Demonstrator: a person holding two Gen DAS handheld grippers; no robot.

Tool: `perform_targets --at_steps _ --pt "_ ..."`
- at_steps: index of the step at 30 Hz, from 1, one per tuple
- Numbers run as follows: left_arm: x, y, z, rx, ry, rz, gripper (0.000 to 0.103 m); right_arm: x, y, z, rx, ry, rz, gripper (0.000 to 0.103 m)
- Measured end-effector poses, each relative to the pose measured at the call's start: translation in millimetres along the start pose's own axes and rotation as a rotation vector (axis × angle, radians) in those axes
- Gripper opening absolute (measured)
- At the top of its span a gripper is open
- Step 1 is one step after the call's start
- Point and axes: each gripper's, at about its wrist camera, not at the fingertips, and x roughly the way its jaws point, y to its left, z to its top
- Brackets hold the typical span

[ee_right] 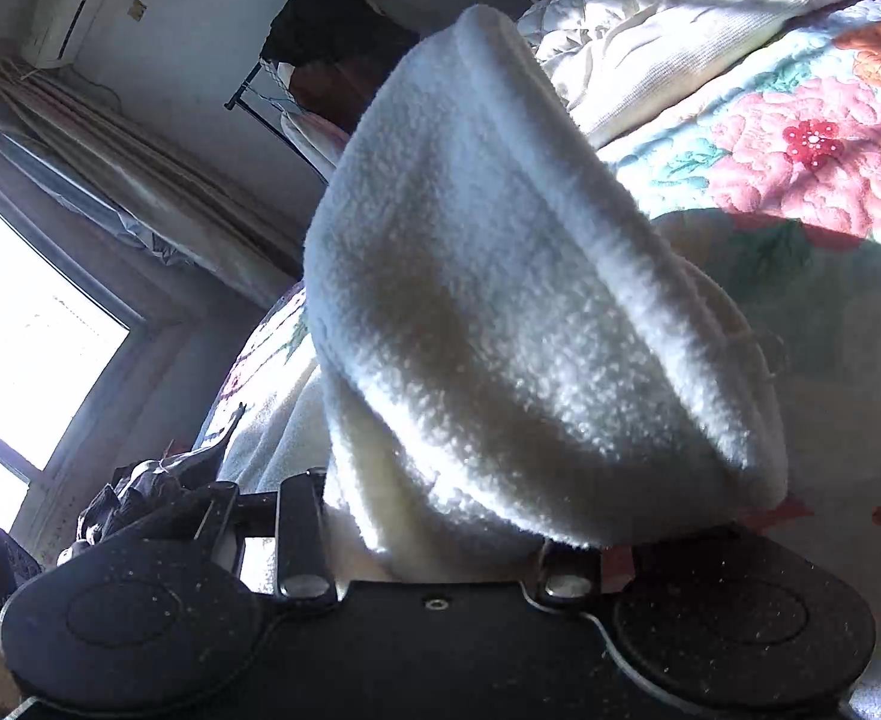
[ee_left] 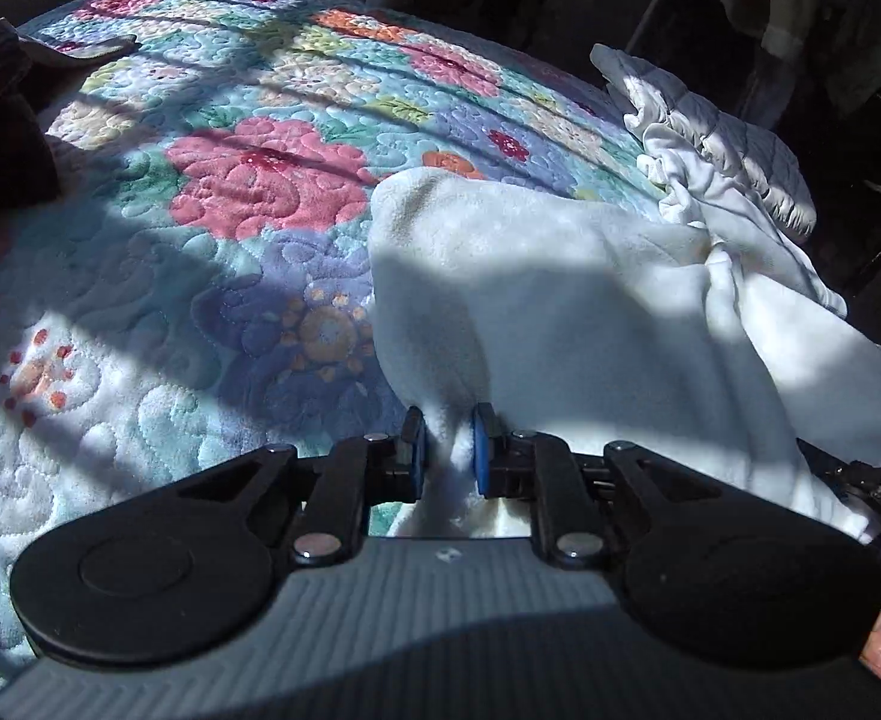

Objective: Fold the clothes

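The white fleece garment (ee_left: pixel 560 312) lies across the right half of the left wrist view, spread on the floral quilt (ee_left: pixel 248 192), its near edge running down to the bottom centre. In the right wrist view the same fleece (ee_right: pixel 500 312) fills the middle of the frame, lifted and draped in a thick roll over the tool.

Judging by this, a fold is under way: 1 edge is pinned low while another part is carried up and over. The next move calls for laying the raised part flat onto the rest, edges lined up, without dragging the pinned edge.

The left gripper (ee_left: pixel 449 450) stands narrow, its 2 blue pads pinching a ridge of fleece between them at the bottom centre. The right gripper (ee_right: pixel 440 546) has its fingertips buried under the cloth; it seems to be clamped on the fleece, but how far the jaws stand apart I cannot tell.

More white clothes (ee_left: pixel 710 138) sit bunched at the upper right of the left wrist view.
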Motion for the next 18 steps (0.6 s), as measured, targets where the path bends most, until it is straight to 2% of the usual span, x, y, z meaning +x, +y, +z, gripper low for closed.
perform_targets --at_steps 3,4,5,6,9,13,16,18 --pt "-1 -6 -10 0.044 0.055 0.073 0.028 8 6 -8 -0.023 0.031 -0.139 0.067" --pt "-8 -11 -13 0.073 0.049 0.082 0.046 11 8 -11 -0.031 0.042 -0.185 0.068" --pt "-18 -18 -17 0.109 0.032 0.083 0.057 10 12 -12 -0.034 0.051 -0.219 0.072" --pt "-29 -25 -23 0.144 0.027 0.102 0.06 8 17 -10 -0.033 0.06 -0.244 0.074" --pt "-51 -33 -42 0.22 0.054 0.171 0.063 -3 29 -7 -0.006 0.088 -0.295 0.074" --pt "-67 -26 -60 0.187 0.148 0.244 0.064 -42 36 -32 -0.011 0.111 -0.362 0.075" --pt "-78 -31 -59 0.15 0.181 0.193 0.069 -67 41 -50 -0.087 0.125 -0.364 0.075" --pt "-85 -37 -59 0.162 0.172 0.159 0.073 -83 42 -60 -0.107 0.12 -0.358 0.075"
